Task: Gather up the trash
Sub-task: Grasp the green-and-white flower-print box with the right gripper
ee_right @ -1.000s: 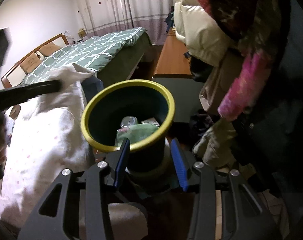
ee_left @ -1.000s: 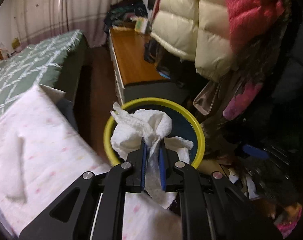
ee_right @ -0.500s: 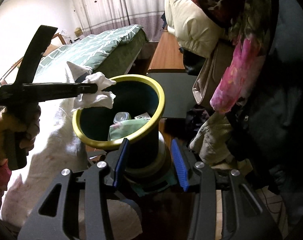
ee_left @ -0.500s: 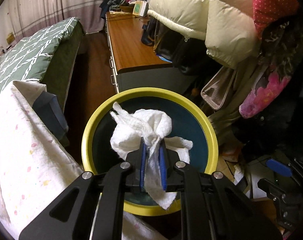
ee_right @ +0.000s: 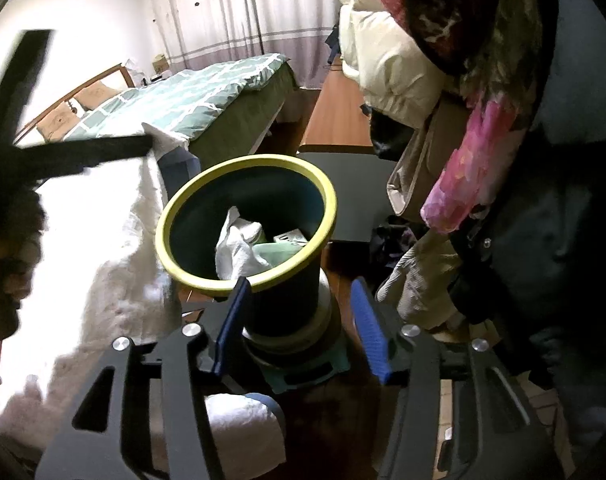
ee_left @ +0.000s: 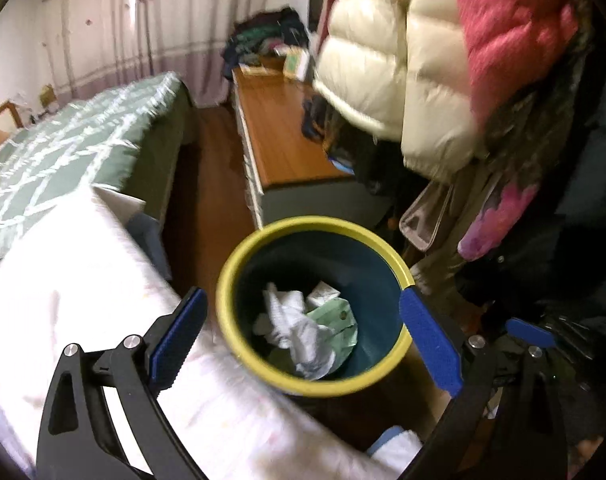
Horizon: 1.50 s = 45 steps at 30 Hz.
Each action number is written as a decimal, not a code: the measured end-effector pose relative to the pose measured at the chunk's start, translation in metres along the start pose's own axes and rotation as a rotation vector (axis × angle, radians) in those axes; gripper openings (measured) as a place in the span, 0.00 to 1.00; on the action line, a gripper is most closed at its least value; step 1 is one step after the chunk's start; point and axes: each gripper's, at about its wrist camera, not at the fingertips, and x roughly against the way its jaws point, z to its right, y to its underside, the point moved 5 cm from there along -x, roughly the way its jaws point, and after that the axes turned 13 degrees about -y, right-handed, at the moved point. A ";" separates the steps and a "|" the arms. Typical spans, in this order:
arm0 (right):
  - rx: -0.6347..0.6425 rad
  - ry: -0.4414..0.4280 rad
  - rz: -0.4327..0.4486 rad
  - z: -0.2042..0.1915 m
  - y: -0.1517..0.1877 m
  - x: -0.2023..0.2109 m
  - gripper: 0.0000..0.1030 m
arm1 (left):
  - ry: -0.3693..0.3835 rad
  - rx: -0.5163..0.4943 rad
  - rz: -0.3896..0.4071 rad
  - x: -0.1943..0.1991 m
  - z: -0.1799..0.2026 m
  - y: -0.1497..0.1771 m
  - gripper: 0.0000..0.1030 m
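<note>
A dark teal trash bin with a yellow rim (ee_left: 239, 344) stands on the floor beside the bed. A crumpled white tissue (ee_left: 299, 332) lies inside it on green paper and other trash. My left gripper (ee_left: 303, 332) is wide open and empty above the bin, one finger on each side of the rim. In the right wrist view the bin (ee_right: 171, 260) shows with the tissue (ee_right: 239, 248) inside. My right gripper (ee_right: 299, 320) is open and empty, low in front of the bin's base. The left gripper's black body (ee_right: 83, 156) shows blurred at the left.
A white blanket (ee_left: 63, 300) covers the bed edge left of the bin. A green quilted bed (ee_left: 71, 160) lies behind. A wooden bench (ee_left: 279, 136) and hanging coats (ee_left: 443, 80) crowd the right. A white roll (ee_right: 243, 432) lies under my right gripper.
My left gripper opened and let go of the white tissue, which dropped into the bin. The left gripper then pulled up and back. The right gripper barely moved.
</note>
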 end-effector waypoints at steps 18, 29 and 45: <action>0.360 -0.378 -0.141 -0.237 0.033 -0.049 0.51 | -0.529 0.471 0.115 0.270 -0.240 0.202 0.95; 0.645 -0.641 -0.255 -0.414 0.113 -0.042 0.59 | -0.624 0.591 0.143 0.344 -0.288 0.286 0.95; 0.477 -0.433 -0.223 -0.337 0.061 -0.079 0.60 | -0.567 0.629 0.129 0.318 -0.285 0.290 0.95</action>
